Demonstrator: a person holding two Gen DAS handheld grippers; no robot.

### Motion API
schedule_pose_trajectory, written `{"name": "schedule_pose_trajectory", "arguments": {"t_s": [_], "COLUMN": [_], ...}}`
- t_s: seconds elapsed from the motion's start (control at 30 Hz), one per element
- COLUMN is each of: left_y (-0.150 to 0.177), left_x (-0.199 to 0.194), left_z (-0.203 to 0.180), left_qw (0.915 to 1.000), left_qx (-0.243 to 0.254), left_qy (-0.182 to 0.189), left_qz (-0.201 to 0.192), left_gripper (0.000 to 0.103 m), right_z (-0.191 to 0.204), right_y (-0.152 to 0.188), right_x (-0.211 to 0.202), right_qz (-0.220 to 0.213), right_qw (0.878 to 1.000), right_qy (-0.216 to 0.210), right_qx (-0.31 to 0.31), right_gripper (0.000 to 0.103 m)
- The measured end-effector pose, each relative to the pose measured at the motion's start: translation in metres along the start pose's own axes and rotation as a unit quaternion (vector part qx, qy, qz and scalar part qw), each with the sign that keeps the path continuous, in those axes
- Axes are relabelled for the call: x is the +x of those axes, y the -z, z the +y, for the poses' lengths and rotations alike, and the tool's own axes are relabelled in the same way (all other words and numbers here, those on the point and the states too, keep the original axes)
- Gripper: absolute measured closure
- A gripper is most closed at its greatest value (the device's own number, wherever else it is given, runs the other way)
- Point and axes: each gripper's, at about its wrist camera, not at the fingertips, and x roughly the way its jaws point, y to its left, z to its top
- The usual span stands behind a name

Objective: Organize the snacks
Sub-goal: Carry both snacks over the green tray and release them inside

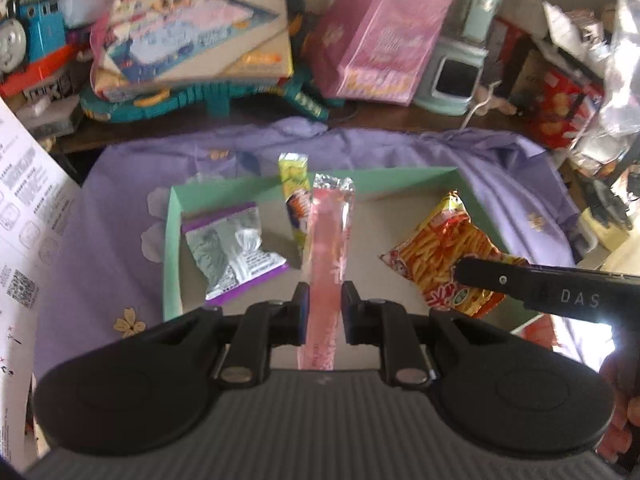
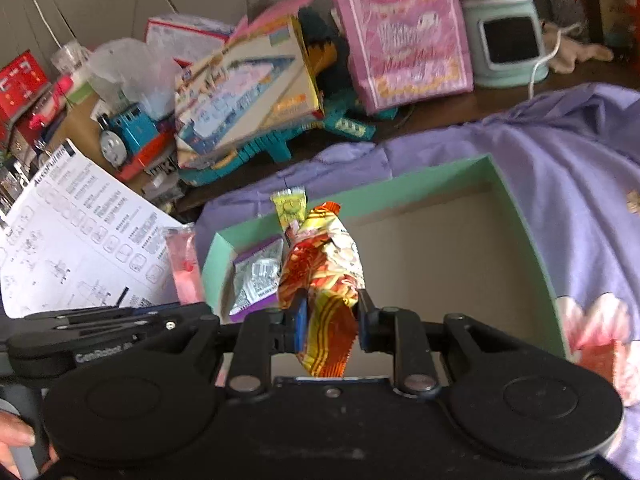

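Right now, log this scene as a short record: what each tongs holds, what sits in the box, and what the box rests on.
left tongs: shut on pink jelly stick, which stands up between the pads
right tongs: shut on red-yellow fries bag, gripped near its lower end
box: open green box with brown floor
in box: purple-edged silver packet; yellow-green stick packet leaning on the far wall
box floor, right part: bare
under box: lilac flowered cloth
behind box: toys and cartons, not snacks in play
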Motion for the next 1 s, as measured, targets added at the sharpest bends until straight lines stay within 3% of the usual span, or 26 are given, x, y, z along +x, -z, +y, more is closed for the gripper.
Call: {"name": "schedule_pose_trajectory", "arguments": {"t_s": [0.2, 0.23, 0.27, 0.3, 0.33, 0.37, 0.4, 0.67, 1.0], "left_y": [0.004, 0.005, 0.006, 0.007, 0.007, 0.008, 0.01, 0.028, 0.074], "left_x": [0.047, 0.053, 0.055, 0.056, 0.056, 0.055, 0.053, 0.044, 0.006], "left_z": [0.016, 0.018, 0.019, 0.02, 0.02, 0.021, 0.021, 0.018, 0.001], "left_qw": [0.9993, 0.999, 0.999, 0.999, 0.9988, 0.9985, 0.9979, 0.9971, 0.9981], "left_qx": [-0.007, -0.006, -0.006, -0.004, -0.004, -0.004, -0.004, 0.001, 0.012], "left_qy": [-0.019, -0.022, -0.026, -0.033, -0.04, -0.052, -0.064, -0.074, -0.057], "left_qz": [0.032, 0.037, 0.036, 0.031, 0.027, 0.019, 0.007, 0.014, 0.018], "left_gripper": [0.086, 0.084, 0.081, 0.062, 0.031, 0.018, 0.006, 0.003, 0.0], "right_z": [-0.001, -0.002, -0.002, -0.002, -0.002, -0.002, -0.003, -0.007, -0.002], "right_y": [-0.001, -0.001, -0.002, -0.002, -0.002, 0.0, 0.0, 0.013, 0.04], "right_x": [0.043, 0.047, 0.05, 0.051, 0.051, 0.047, 0.046, 0.03, -0.02], "right_qz": [0.035, 0.038, 0.041, 0.039, 0.031, 0.02, 0.016, 0.018, 0.001], "right_qw": [0.999, 0.999, 0.999, 0.999, 0.999, 1.0, 1.0, 0.999, 1.0], "right_qy": [-0.005, -0.003, -0.001, 0.002, 0.009, 0.016, 0.019, 0.034, 0.012], "right_qx": [0.007, 0.008, 0.009, 0.009, 0.008, 0.006, 0.004, -0.008, -0.027], "right_gripper": [0.076, 0.071, 0.048, 0.019, 0.007, 0.001, 0.001, 0.0, 0.0]}}
